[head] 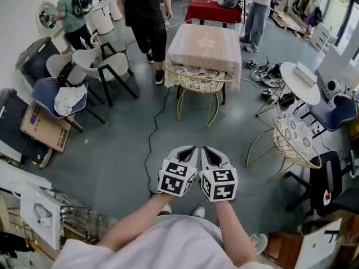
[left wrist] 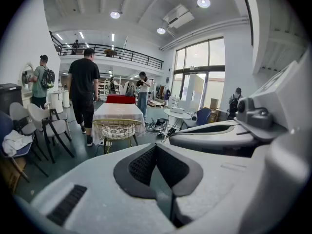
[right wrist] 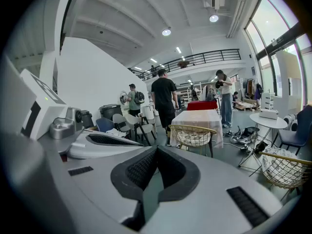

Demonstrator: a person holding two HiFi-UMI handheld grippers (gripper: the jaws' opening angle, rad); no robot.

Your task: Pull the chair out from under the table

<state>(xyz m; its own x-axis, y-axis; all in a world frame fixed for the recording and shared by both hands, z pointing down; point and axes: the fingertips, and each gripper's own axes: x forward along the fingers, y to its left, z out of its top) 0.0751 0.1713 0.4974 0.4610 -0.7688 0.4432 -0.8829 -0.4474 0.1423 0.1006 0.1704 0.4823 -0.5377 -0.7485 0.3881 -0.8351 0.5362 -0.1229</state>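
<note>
Stock on floor, by kind.
Wire chairs (head: pixel 199 80): two. Blue chairs (head: pixel 47 91): two. Black office chair (head: pixel 328 184): one. Cloth-covered tables (head: pixel 205 52): two. Round table (head: pixel 297 86): one. Cardboard box (head: pixel 47 130): one.

The head view looks steeply down from above the person onto the floor (head: pixel 112 150). The left hand-held gripper (head: pixel 189 150) and right hand-held gripper (head: pixel 205 150) sit close below it, side by side. The table (head: pixel 206 46) and chair (head: pixel 199 80) lie well away toward the top edge. Each gripper view rides low on its own hand-held gripper, right behind the jaws, and faces along them toward that same distant table and chair. Each also catches the other hand-held gripper at its side. All three views share the table, the chair and a person in black (head: pixel 143 15).
</note>
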